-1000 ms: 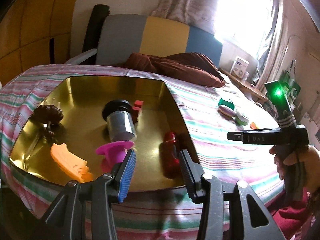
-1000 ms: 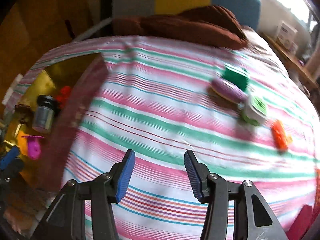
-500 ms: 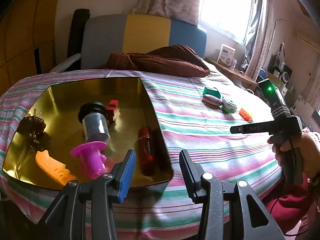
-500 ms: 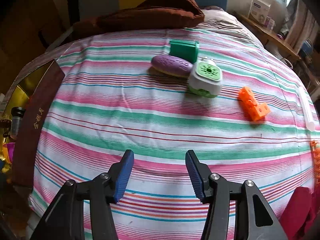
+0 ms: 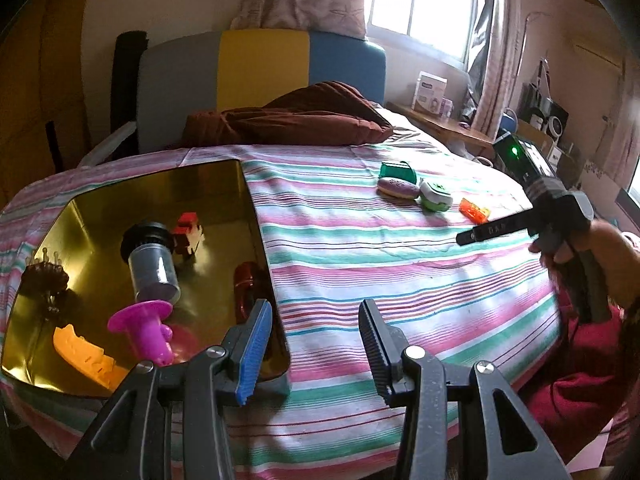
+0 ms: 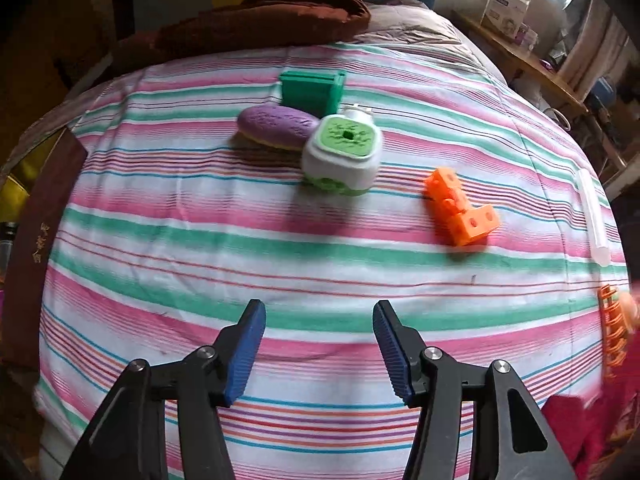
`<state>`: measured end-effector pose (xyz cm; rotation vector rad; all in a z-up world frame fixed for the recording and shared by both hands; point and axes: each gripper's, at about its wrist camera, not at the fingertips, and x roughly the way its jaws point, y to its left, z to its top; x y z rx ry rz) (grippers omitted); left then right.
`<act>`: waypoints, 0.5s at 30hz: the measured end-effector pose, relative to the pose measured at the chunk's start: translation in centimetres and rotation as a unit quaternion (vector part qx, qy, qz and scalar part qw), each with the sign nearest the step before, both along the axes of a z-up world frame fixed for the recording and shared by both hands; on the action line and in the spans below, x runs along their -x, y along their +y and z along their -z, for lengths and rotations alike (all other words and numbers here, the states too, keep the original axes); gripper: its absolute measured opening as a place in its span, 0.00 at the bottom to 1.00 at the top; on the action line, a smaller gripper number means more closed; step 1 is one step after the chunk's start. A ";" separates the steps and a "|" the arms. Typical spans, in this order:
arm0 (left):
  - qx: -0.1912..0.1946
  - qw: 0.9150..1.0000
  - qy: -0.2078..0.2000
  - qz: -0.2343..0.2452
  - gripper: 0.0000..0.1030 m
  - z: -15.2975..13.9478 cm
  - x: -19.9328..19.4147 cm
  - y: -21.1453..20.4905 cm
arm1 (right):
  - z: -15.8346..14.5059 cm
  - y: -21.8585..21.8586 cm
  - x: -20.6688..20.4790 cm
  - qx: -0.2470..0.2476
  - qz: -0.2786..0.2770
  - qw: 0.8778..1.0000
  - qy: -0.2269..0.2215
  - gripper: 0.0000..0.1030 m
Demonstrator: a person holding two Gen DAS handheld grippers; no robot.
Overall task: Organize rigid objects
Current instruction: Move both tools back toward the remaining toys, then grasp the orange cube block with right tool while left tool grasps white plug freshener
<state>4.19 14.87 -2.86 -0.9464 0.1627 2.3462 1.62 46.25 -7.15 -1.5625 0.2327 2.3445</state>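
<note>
target: green and white box (image 6: 340, 156), which i judge the likeliest next pick, on the striped bed cover (image 6: 280, 248), ahead of my right hand-held gripper (image 6: 319, 350) and a touch right of its centre line.
neighbours: purple oval (image 6: 276, 126) touching its left side, green block (image 6: 312, 90) just behind; orange block (image 6: 460, 208) well apart to the right, long axis running away and leftward.
right hand-held gripper: empty, jaws apart and just been opening, only cover between them.
left hand-held gripper (image 5: 316, 350): empty, jaws apart, over the near right corner of the gold tray (image 5: 256, 216).
nearer hand: right, i judge; the left sits by the tray, well away from the loose things.
drop spot: tray lies to the left, already holding a jar (image 5: 154, 262) and a pink piece (image 5: 146, 330).
</note>
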 end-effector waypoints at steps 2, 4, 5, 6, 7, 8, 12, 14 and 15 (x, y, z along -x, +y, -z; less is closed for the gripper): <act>0.003 1.000 0.001 0.003 0.44 0.0 -0.2 0.2 | -0.5 1.5 0.3 -0.012 0.006 1.000 0.000 0.57; 0.005 1.000 0.001 0.006 0.44 0.0 -0.3 0.4 | -1.1 3.3 0.5 -0.027 0.024 0.999 0.007 0.57; 0.007 1.000 0.002 0.007 0.44 0.0 -0.3 0.5 | -1.5 4.6 0.5 -0.032 0.040 0.999 0.013 0.57; 0.009 1.000 0.002 0.008 0.44 0.0 -0.3 0.6 | -1.8 5.6 0.5 -0.035 0.053 0.998 0.019 0.58; 0.010 1.000 0.002 0.009 0.44 0.0 -0.3 0.7 | -2.0 6.8 0.5 -0.041 0.070 0.996 0.025 0.58; 0.012 1.000 0.001 0.011 0.44 0.0 -0.3 0.8 | -2.2 8.0 0.5 -0.047 0.089 0.994 0.031 0.59; 0.022 1.000 -0.002 0.016 0.44 0.3 -0.3 1.4 | -1.9 11.6 0.2 -0.017 0.126 0.990 0.069 0.60; 0.027 0.999 -0.005 0.019 0.44 0.5 -0.3 1.7 | -1.3 12.4 0.0 0.004 0.126 0.988 0.090 0.60; 0.029 0.999 -0.006 0.020 0.44 0.6 -0.3 1.9 | -0.8 12.6 0.0 0.009 0.125 0.987 0.099 0.60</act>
